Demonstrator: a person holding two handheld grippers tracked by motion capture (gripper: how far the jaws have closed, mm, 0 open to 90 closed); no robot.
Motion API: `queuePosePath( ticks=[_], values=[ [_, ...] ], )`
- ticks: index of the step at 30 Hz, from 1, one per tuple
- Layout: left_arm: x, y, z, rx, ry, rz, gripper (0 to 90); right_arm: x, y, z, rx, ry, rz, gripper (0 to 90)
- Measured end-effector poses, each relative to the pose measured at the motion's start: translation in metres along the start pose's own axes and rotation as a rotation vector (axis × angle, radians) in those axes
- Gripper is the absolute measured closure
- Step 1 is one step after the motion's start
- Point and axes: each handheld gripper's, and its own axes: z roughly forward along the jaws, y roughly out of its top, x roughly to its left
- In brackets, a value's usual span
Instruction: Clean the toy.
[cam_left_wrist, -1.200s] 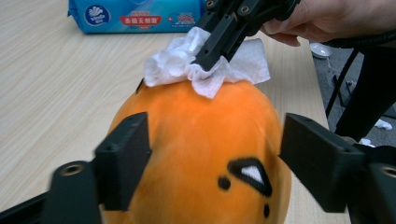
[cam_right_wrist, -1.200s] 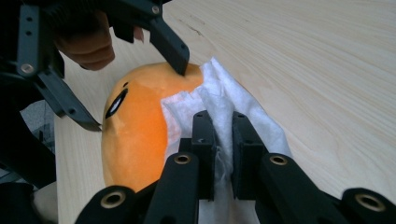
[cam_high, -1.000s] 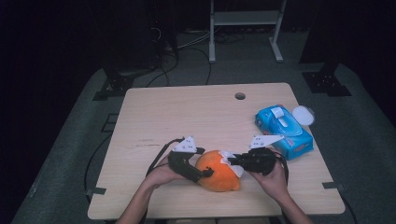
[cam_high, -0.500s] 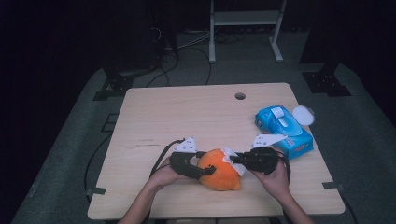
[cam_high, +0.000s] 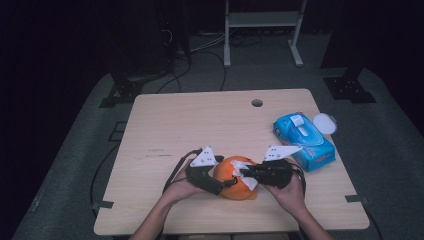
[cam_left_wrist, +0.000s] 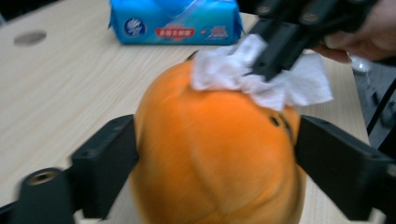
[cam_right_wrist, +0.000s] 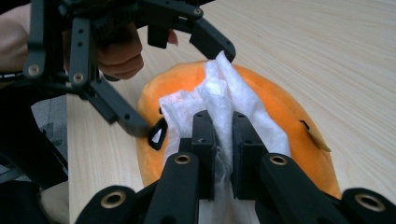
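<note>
An orange plush toy (cam_high: 235, 177) rests near the table's front edge. My left gripper (cam_high: 223, 186) clamps it from the left, one jaw on each side of the orange plush toy (cam_left_wrist: 215, 154). A crumpled white tissue (cam_left_wrist: 261, 77) is pressed on top of the toy. My right gripper (cam_high: 246, 173) comes in from the right, shut on that white tissue (cam_right_wrist: 219, 107), which drapes over the orange plush toy (cam_right_wrist: 280, 107). My left gripper (cam_right_wrist: 184, 79) also appears in the right gripper view, straddling the toy's far side.
A blue wet-wipe pack (cam_high: 303, 140) lies on the table's right side, with its white lid (cam_high: 325, 123) beside it. A round cable hole (cam_high: 257, 102) is at the back. The wooden table (cam_high: 190, 125) has bare wood to the left and behind.
The toy and both grippers have shifted slightly right, and the tissue has slid a little across the top of the toy. Both grips are unchanged.
</note>
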Motion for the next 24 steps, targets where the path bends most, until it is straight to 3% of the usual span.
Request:
queuePosePath(
  ticks=[2,4,6,8,9,10,11,12,15,22,24],
  values=[
    [0.004,-0.003,0.001,0.001,-0.033,-0.048,11.6,0.0,0.0,-0.001,0.003,-0.001,-0.003,81.2],
    [0.002,-0.005,0.001,0.009,-0.033,-0.025,20.0,0.0,0.0,0.0,0.003,-0.001,-0.003,81.2],
    [0.001,-0.004,0.001,0.01,-0.032,-0.019,22.5,0.0,0.0,0.0,0.005,-0.004,-0.004,81.1],
    [-0.003,-0.001,0.0,0.01,-0.023,0.001,26.3,0.004,0.004,-0.003,-0.022,-0.01,-0.016,81.1],
    [-0.007,0.003,0.0,0.014,-0.017,0.036,26.7,0.007,0.006,-0.004,-0.033,-0.006,-0.025,81.1],
    [-0.007,0.003,0.0,0.014,-0.017,0.036,27.1,0.01,0.009,-0.004,-0.046,0.009,-0.034,81.1],
    [-0.014,0.007,0.002,0.029,-0.007,0.083,27.3,0.014,0.011,-0.003,-0.055,0.02,-0.042,81.2],
    [-0.018,0.009,0.003,0.035,0.001,0.102,27.3,0.017,0.013,-0.002,-0.053,0.022,-0.055,81.1],
    [-0.022,0.01,0.003,0.044,0.013,0.132,27.7,0.023,0.015,0.001,-0.054,0.023,-0.071,81.2],
    [-0.019,0.007,0.003,0.041,0.011,0.123,28.2,0.011,0.011,-0.005,-0.041,-0.046,-0.053,81.4],
    [-0.019,0.006,0.004,0.031,0.006,0.118,28.3,0.003,0.007,-0.009,-0.035,-0.067,-0.022,81.4]
  ],
)
